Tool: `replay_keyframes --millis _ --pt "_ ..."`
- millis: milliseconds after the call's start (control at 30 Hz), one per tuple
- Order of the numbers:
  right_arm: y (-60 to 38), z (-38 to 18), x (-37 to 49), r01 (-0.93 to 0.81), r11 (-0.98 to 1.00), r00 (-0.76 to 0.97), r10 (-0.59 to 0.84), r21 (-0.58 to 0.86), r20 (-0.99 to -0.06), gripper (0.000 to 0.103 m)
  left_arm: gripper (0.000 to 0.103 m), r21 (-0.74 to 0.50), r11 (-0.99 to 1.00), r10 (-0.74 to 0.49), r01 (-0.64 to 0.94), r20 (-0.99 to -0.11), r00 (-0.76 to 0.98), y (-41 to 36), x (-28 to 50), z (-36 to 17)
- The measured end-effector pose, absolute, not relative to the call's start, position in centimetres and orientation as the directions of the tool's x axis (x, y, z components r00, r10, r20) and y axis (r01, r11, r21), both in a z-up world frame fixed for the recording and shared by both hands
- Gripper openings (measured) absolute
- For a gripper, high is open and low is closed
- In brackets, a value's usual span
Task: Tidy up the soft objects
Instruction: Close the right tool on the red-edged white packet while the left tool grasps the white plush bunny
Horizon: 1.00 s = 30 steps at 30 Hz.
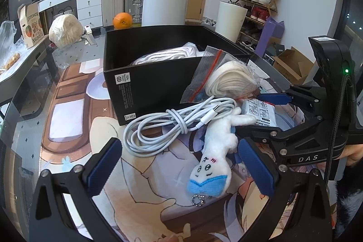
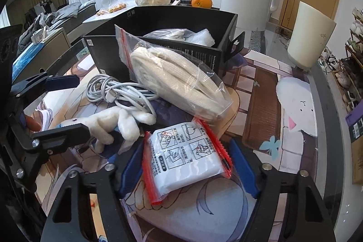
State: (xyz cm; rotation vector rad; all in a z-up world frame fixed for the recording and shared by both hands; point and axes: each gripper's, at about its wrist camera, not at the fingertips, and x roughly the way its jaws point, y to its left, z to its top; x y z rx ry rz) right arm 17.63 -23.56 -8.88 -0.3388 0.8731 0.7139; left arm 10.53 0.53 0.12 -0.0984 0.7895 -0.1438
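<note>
Tabletop (image 1: 74,87): one box (image 1: 147,87), two pouches (image 2: 188,162).

Both my feeds are bright, with even daylight and soft, weak shadows. Strong fisheye bending and black vignette at the corners. Glare streaks on the zip bag (image 2: 181,81) and glass bench (image 1: 27,92) edge. Centre sharp; rims slightly smeared.
</note>
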Motion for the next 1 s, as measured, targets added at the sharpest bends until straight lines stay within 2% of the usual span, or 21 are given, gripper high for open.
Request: replay_keyframes --millis 100,233,633,700,767,867,1000 --pt "-23.8 -8.8 17.4 -0.696 0.718 0.431 0.430 0.011 -0.793 0.069 0.103 -0.147 0.985 -0.169 0.091 -0.701 0.693 0.6 10.6 0.1" --pt "-24.3 -8.8 17.0 -0.699 0.715 0.438 0.435 0.006 -0.787 0.060 0.103 -0.152 0.984 -0.175 0.095 -0.703 0.689 0.6 10.6 0.0" --pt "-25.3 -8.8 16.9 -0.700 0.714 0.437 0.432 0.002 -0.789 0.058 0.100 -0.135 0.974 -0.224 0.184 -0.709 0.668 -0.7 10.4 0.0" --pt "-25.3 -8.7 16.8 -0.701 0.713 0.437 0.431 0.002 -0.789 0.058 0.090 -0.120 0.969 -0.236 0.216 -0.708 0.665 -1.3 10.3 0.1" --pt "-25.3 -8.7 16.8 -0.702 0.712 0.435 0.432 0.003 -0.790 0.058 0.084 -0.104 0.965 -0.242 0.242 -0.710 0.661 -1.8 10.1 0.1" --pt "-25.4 -8.7 16.8 -0.703 0.711 0.433 0.433 0.004 -0.791 0.058 0.068 -0.085 0.961 -0.243 0.264 -0.716 0.655 -2.4 10.1 0.0" --pt "-25.5 -8.8 16.8 -0.703 0.711 0.432 0.433 0.006 -0.791 0.058 0.055 -0.096 0.950 -0.275 0.298 -0.708 0.650 -2.6 9.7 0.2"
